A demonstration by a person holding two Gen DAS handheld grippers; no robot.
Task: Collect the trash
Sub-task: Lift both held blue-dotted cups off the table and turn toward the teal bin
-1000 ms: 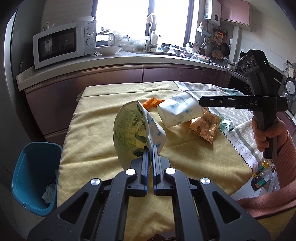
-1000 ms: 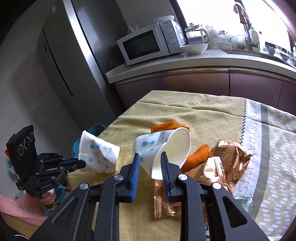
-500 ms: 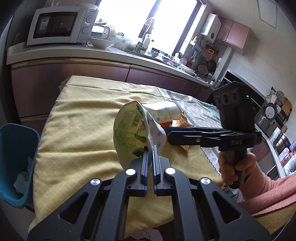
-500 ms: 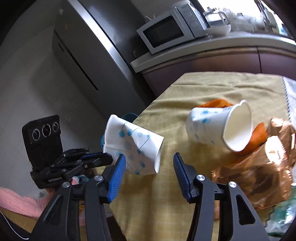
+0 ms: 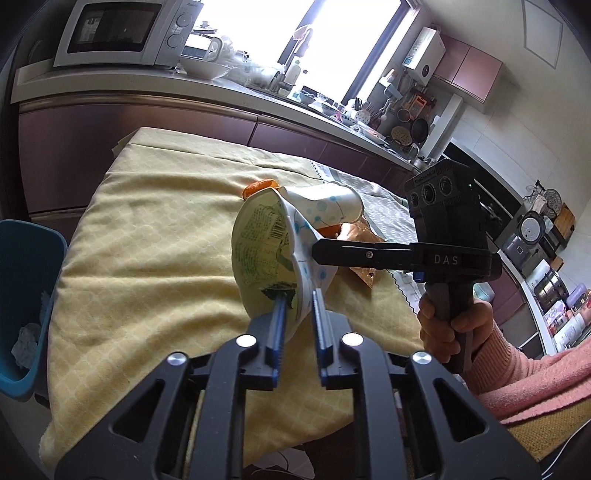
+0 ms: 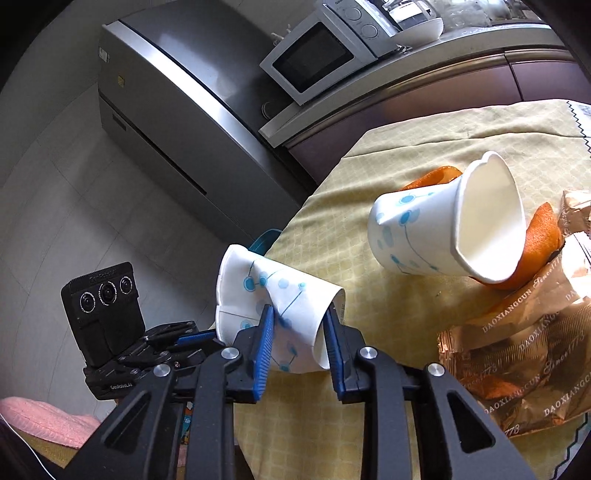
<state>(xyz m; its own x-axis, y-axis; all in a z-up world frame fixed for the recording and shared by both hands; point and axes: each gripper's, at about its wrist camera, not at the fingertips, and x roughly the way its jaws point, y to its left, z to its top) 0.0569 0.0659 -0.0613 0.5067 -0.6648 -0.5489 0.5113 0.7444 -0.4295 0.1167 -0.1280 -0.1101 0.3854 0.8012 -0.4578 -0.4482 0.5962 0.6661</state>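
A crushed paper cup (image 5: 266, 254) with blue dots and green print inside hangs above the yellow-clothed table (image 5: 155, 229). My left gripper (image 5: 299, 314) has its jaws opening; the cup's rim runs between the fingers with a gap showing. My right gripper (image 6: 299, 328) comes in from the side, its jaws closing, and its pads dent the crushed cup (image 6: 280, 295). A second paper cup (image 6: 443, 229) lies on its side on the cloth, against orange peel (image 6: 539, 240) and a copper snack wrapper (image 6: 524, 350).
A blue bin (image 5: 26, 295) holding crumpled paper stands on the floor at the table's left side. Behind the table runs a counter with a microwave (image 5: 118, 33); a steel fridge (image 6: 177, 122) stands left of it. A pink sleeve (image 5: 524, 380) is at the right.
My right gripper let go of the lying cup, swung left and closed on the crushed cup. My left gripper, shut on that cup's rim before, has parted its jaws.
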